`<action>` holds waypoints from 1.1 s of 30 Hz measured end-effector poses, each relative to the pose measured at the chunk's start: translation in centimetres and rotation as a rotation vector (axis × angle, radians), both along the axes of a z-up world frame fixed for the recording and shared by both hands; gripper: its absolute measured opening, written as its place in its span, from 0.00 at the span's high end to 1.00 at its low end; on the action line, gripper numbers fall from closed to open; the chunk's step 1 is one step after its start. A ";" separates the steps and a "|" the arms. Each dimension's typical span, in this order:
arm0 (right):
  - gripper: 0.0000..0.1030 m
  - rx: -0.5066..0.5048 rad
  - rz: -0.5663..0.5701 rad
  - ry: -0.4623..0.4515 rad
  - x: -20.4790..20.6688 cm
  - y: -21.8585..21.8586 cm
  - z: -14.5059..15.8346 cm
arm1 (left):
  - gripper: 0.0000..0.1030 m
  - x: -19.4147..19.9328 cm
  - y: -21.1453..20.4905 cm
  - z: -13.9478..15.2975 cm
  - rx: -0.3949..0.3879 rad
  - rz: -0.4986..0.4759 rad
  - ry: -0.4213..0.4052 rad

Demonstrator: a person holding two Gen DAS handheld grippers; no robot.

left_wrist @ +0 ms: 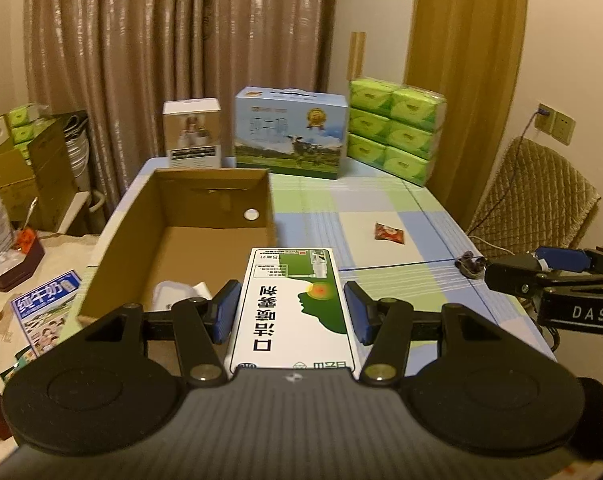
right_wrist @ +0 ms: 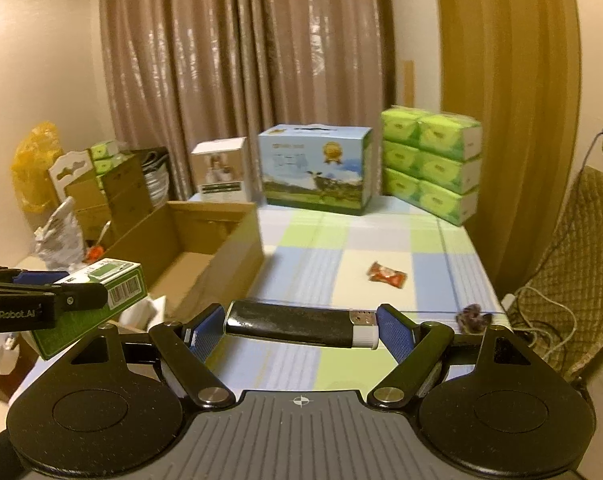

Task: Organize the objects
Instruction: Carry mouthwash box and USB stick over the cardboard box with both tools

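The left gripper (left_wrist: 293,312) clamped a white-and-green carton (left_wrist: 291,304); an open cardboard box (left_wrist: 205,220) lay just ahead-left. The right gripper (right_wrist: 301,328) pinched a black lighter (right_wrist: 297,326) crosswise; a red packet (right_wrist: 386,275) lay ahead.

The open cardboard box (left_wrist: 205,216) lies ahead and left of the left gripper (left_wrist: 293,312), on the table (left_wrist: 381,208). The candy wrapper (right_wrist: 386,275) lies ahead of the right gripper (right_wrist: 301,326), the tissue packs (right_wrist: 431,168) beyond it, right of the milk carton (right_wrist: 315,168).
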State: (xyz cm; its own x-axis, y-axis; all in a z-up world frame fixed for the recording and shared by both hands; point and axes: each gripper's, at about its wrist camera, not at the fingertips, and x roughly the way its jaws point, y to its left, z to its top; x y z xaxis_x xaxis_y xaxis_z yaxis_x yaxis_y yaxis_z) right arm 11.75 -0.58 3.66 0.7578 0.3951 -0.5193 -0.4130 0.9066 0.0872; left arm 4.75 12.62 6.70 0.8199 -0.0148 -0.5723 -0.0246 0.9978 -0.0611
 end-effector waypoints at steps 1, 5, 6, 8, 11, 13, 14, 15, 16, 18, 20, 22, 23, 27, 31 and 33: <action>0.23 0.000 0.008 0.000 -0.1 0.3 0.0 | 0.51 -0.2 0.4 0.0 -0.001 0.007 0.000; 0.23 -0.001 0.031 0.005 -0.4 1.3 -0.1 | 0.51 -1.1 1.5 0.1 -0.003 0.033 0.000; 0.23 -0.002 0.036 0.005 -0.5 1.5 -0.1 | 0.51 -1.1 1.8 0.1 -0.006 0.038 0.000; 0.23 -0.004 0.044 0.005 -0.6 1.9 -0.2 | 0.51 -1.4 2.3 0.1 -0.007 0.050 0.001; 0.23 -0.010 0.054 0.003 -0.8 2.4 -0.2 | 0.51 -1.7 3.0 0.0 -0.011 0.064 0.002; 0.23 -0.013 0.060 0.002 -0.8 2.7 -0.2 | 0.51 -1.8 3.3 0.0 -0.012 0.072 0.002; 0.23 -0.014 0.062 0.002 -0.9 2.8 -0.1 | 0.51 -1.8 3.5 0.1 -0.013 0.074 0.002; 0.23 -0.015 0.065 0.001 -1.0 3.0 -0.1 | 0.51 -1.9 3.6 0.1 -0.014 0.077 0.001; 0.23 -0.017 0.069 0.001 -1.0 3.1 -0.1 | 0.51 -1.9 3.7 0.1 -0.014 0.079 0.001; 0.23 -0.018 0.077 0.000 -1.0 3.4 -0.1 | 0.51 -2.0 4.0 0.1 -0.016 0.082 0.001; 0.23 -0.019 0.085 -0.001 -1.0 3.7 0.0 | 0.51 -2.0 4.2 0.1 -0.015 0.083 0.002; 0.23 -0.020 0.092 0.000 -1.0 4.0 -0.1 | 0.51 -2.1 4.4 0.1 -0.015 0.087 0.003; 0.23 -0.022 0.096 0.000 -1.0 4.2 -0.1 | 0.51 -2.0 4.5 0.1 -0.015 0.088 0.003; 0.23 -0.024 0.110 0.001 -1.0 4.7 -0.1 | 0.51 -2.2 5.0 0.1 -0.018 0.097 0.002; 0.23 -0.027 0.128 0.005 -0.7 5.4 -0.2 | 0.51 -2.2 5.6 0.1 -0.018 0.106 0.006; 0.23 -0.029 0.135 0.007 -0.7 5.9 -0.3 | 0.51 -2.1 5.9 0.0 -0.018 0.111 0.010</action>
